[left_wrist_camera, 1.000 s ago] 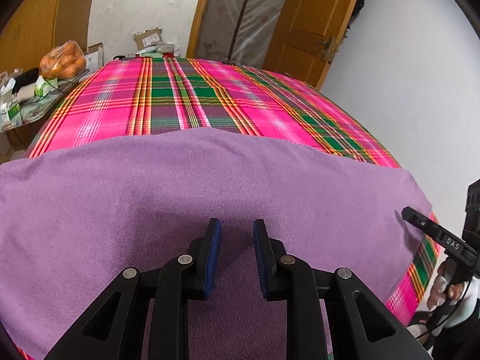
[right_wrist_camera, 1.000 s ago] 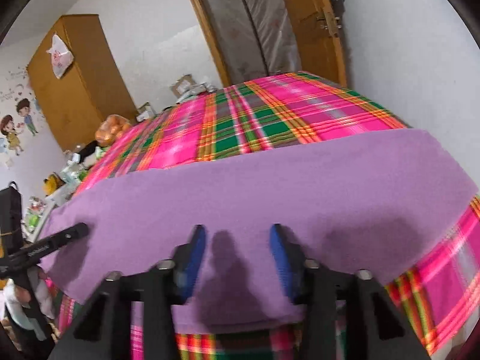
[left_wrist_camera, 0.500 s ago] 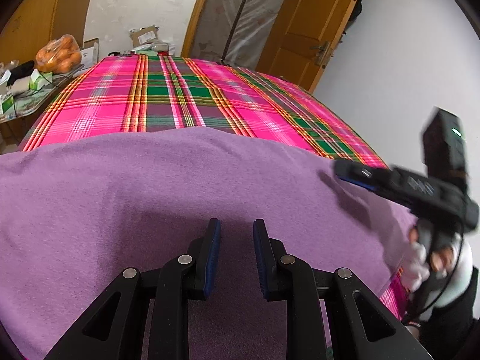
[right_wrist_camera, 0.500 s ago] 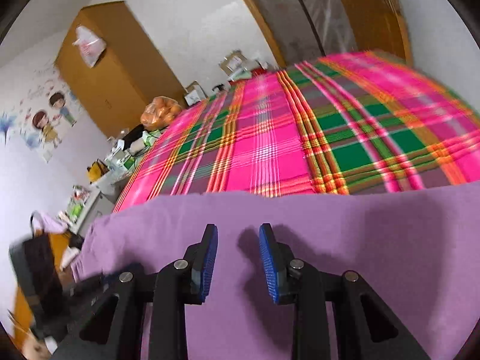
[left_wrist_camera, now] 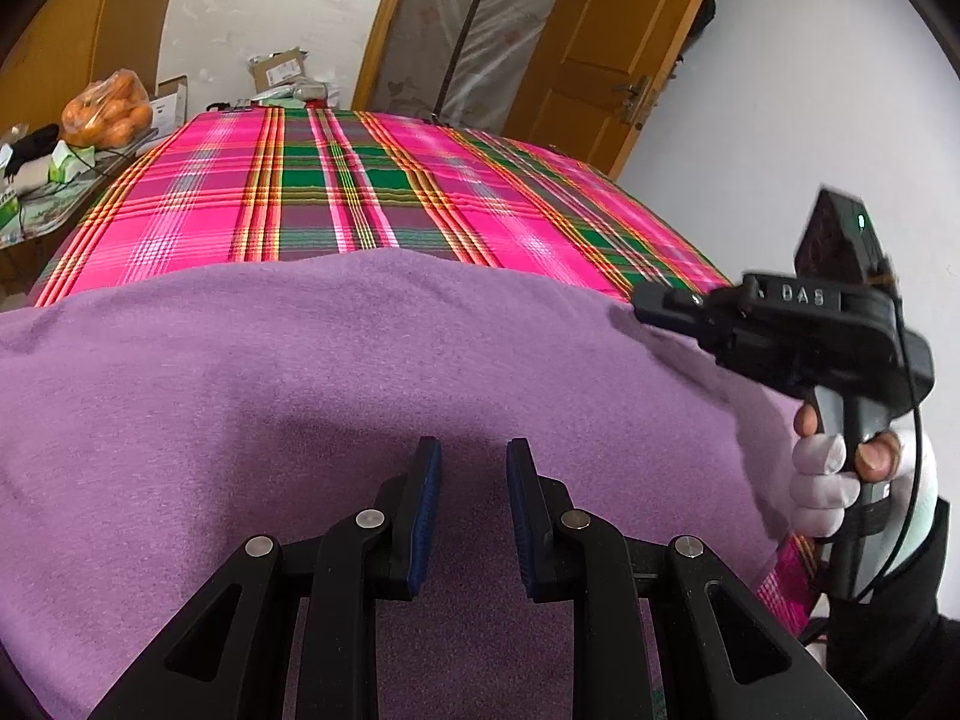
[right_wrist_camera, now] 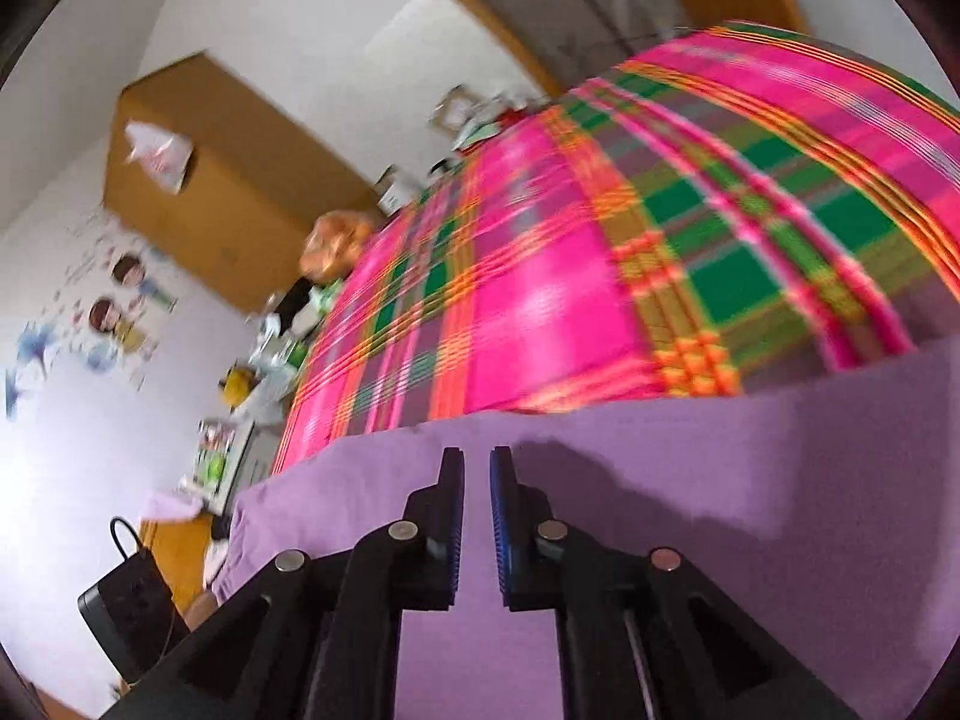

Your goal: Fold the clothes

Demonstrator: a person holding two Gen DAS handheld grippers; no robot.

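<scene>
Now the purple cloth [left_wrist_camera: 336, 372] is lying flat across the plaid bed [left_wrist_camera: 336, 186]. The left gripper [left_wrist_camera: 467, 510] is hovering partly open over it, gripping nothing. The right gripper [right_wrist_camera: 477, 516] is closing near the far edge — nothing pinched yet. It should be dipping lower to catch the edge.

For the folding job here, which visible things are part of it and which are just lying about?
Part of the job:
- purple garment, spread on the plaid bedspread
- left gripper, jaws apart over it
- right gripper, jaws closing, nothing visibly pinched

Lying about:
- bag of oranges
- cardboard boxes
- wooden wardrobe
- wall stickers
</scene>
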